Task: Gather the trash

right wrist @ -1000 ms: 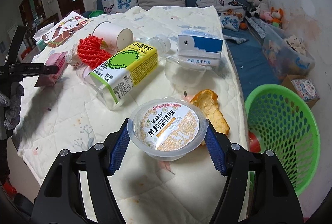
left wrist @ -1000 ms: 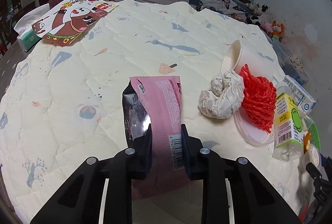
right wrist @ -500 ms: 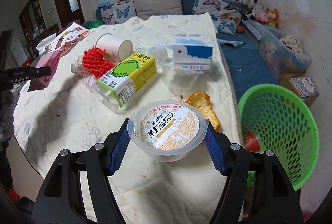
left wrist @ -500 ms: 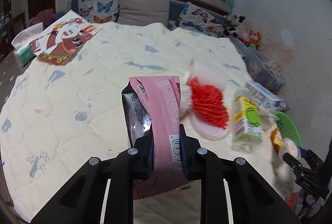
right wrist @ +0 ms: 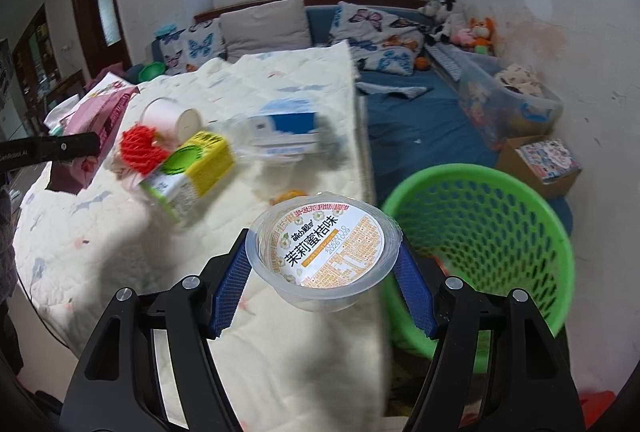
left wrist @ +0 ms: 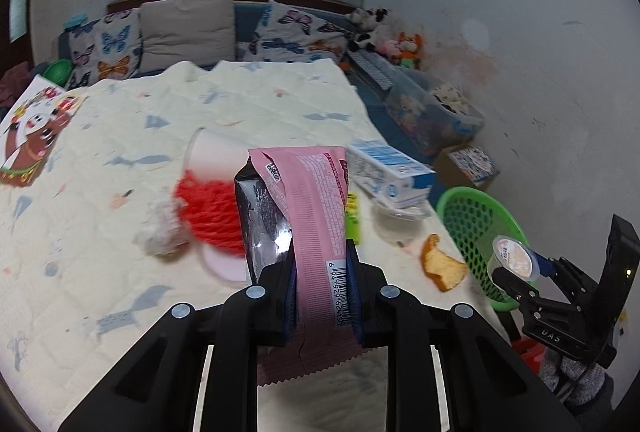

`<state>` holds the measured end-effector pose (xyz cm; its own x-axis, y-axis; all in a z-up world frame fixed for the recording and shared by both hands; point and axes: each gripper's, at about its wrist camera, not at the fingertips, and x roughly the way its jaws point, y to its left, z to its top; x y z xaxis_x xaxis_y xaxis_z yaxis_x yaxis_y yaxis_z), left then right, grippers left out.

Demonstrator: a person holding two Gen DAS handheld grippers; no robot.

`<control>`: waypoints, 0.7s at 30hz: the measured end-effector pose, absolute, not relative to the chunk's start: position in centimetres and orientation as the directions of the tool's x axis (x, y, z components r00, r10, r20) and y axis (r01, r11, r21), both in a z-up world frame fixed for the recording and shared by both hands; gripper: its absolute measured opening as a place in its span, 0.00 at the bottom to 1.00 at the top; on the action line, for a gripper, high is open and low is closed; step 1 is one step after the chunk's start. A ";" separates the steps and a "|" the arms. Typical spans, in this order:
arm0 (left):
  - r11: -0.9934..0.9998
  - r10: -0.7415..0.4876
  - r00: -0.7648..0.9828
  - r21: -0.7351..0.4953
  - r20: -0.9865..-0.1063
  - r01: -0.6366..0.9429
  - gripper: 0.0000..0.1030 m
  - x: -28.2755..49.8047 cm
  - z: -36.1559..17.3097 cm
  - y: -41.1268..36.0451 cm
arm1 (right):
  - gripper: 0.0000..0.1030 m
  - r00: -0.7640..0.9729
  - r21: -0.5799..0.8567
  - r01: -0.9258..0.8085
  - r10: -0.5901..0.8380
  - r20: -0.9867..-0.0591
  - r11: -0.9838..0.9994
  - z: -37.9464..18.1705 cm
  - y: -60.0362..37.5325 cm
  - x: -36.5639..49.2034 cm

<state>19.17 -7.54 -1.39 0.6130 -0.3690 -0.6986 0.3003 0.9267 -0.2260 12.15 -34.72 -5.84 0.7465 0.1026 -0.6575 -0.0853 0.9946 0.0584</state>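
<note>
My left gripper is shut on a pink snack wrapper with a silver inside, held up above the quilted bed. My right gripper is shut on a clear jelly cup with an orange-and-white lid, lifted over the bed's right edge beside the green basket. In the left wrist view the right gripper with the jelly cup hangs over the green basket. In the right wrist view the pink wrapper shows at the far left.
On the bed lie a red foam net, a crumpled tissue, a white paper cup, a blue-white carton, a yellow-green drink bottle, a clear cup and orange peel. A cardboard box and storage bin stand by the wall.
Both grippers have risen and swung right toward the basket with their loads still held. The jelly cup went from over the bed to beside the basket's rim.
</note>
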 end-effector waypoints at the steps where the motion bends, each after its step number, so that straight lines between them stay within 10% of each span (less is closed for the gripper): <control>1: 0.923 -0.377 0.608 -0.227 -0.699 0.311 0.20 19.3 -1.3 -8.3 | 0.67 0.749 0.054 -0.071 0.089 -0.656 0.996 -5.8 -35.4 12.1; 21: 0.836 -0.486 0.489 -0.223 -0.724 0.501 0.20 21.5 -1.0 -22.3 | 0.67 0.715 0.019 0.112 -0.067 -0.696 0.993 -7.9 -44.4 13.0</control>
<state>21.45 -22.31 -1.05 0.4889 -0.4862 -0.7243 0.5007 0.8363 -0.2235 12.99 -44.41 -7.93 0.7149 -0.0675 -0.6959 0.1123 0.9935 0.0191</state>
